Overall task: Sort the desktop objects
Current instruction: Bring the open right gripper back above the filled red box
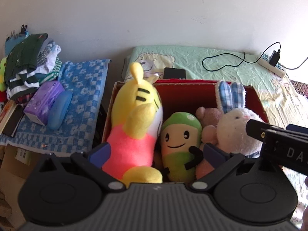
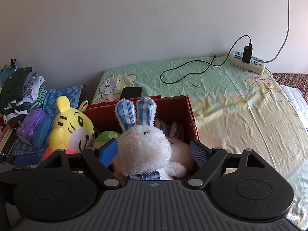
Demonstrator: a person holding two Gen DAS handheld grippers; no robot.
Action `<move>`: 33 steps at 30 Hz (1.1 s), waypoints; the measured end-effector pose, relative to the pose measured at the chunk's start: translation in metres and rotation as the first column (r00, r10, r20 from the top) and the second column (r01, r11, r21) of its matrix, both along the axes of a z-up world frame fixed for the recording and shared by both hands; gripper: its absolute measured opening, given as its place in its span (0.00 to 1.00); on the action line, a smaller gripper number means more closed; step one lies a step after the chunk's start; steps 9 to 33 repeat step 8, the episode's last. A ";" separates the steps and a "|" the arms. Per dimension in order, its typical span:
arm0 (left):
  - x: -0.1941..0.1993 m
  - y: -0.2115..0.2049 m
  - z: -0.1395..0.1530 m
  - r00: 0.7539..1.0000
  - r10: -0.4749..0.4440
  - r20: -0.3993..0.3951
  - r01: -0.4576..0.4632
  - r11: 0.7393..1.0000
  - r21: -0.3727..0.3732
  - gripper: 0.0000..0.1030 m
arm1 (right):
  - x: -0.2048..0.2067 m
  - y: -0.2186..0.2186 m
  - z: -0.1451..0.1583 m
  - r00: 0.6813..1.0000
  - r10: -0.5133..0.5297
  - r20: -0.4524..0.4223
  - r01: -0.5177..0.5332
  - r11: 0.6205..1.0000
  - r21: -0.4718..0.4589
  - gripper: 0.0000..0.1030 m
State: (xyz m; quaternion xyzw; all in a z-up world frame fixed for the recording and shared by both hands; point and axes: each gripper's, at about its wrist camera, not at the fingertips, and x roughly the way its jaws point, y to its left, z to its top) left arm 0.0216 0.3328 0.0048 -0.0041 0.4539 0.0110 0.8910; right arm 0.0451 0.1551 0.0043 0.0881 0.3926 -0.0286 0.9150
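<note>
A cardboard box with red inner walls (image 1: 184, 94) (image 2: 173, 107) holds several plush toys. A yellow tiger in a pink top (image 1: 134, 123) (image 2: 71, 129) leans at its left, with a green mushroom doll (image 1: 180, 146) and a pink plush (image 1: 208, 119) beside it. At the right sits a white rabbit with blue plaid ears (image 1: 234, 130) (image 2: 144, 146). My left gripper (image 1: 156, 153) is open around the tiger's body and the green doll. My right gripper (image 2: 154, 153) is open with the rabbit between its fingers; its body (image 1: 279, 140) also shows in the left wrist view.
The box stands on a bear-print sheet (image 2: 240, 100). Behind it lie a black phone (image 1: 174, 73) (image 2: 131, 92), a power strip with charger (image 1: 272, 65) (image 2: 248, 62) and a looped cable (image 2: 184, 73). To the left are folded clothes (image 1: 28, 65), a purple pack (image 1: 44, 102) and a blue case (image 1: 59, 111).
</note>
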 end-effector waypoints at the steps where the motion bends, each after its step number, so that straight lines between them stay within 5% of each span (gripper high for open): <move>1: 0.000 0.001 0.000 1.000 0.002 0.000 -0.002 1.000 0.000 0.99 | 0.000 0.000 0.000 1.000 0.000 0.001 0.000 1.000 0.002 0.82; 33: 0.001 0.004 -0.002 1.000 0.027 0.001 -0.027 1.000 0.013 0.98 | 0.000 0.003 0.001 1.000 0.000 0.017 0.000 1.000 0.002 0.82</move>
